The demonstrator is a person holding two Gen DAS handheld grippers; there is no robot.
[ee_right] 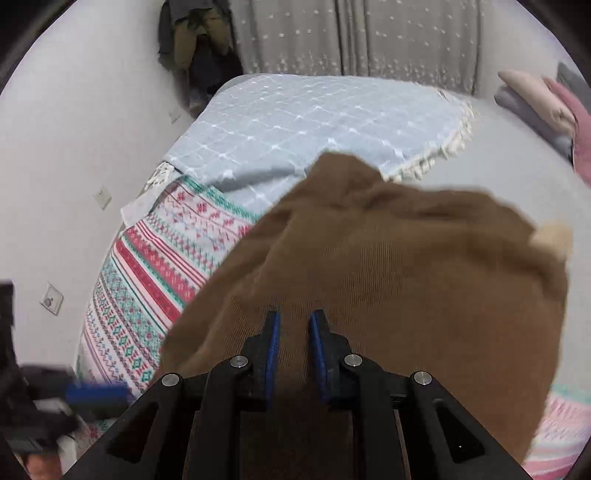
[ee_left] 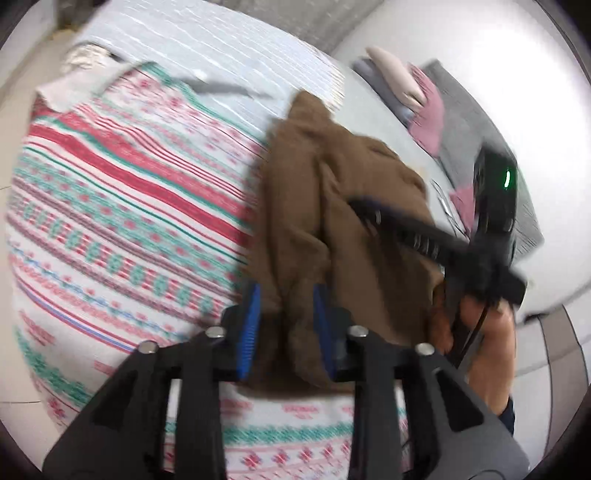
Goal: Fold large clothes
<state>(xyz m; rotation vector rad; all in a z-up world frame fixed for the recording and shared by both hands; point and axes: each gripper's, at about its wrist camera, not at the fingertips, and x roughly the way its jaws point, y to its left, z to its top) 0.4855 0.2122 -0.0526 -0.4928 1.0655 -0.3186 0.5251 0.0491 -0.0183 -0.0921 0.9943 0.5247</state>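
**Brown garment bunched between both grippers over the bed**

Bunched and lifted above the bed: a brown garment, ribbed like fine corduroy, hanging in deep folds over a red, green and white patterned blanket.

Left gripper: blue-padded jaws parted, a fold of the brown cloth running down between them. Pads not visibly pressing on the fabric; cloth loose in the gap, spilling past the near edge of the jaws onto the blanket.

Right gripper: jaws drawn close, a narrow ridge of the same brown cloth pinched between the blue pads. Rest of the garment billowing out ahead of and to both sides of the jaws, hiding much of the bed beyond. A pale lining patch showing at the garment's far right edge.

Seen from the left wrist: right gripper as a blurred dark shape at the garment's right side, with a bare hand on it.

Further back: a light blue quilted cover on the bed, pink and grey folded items near the wall, a grey curtain behind.
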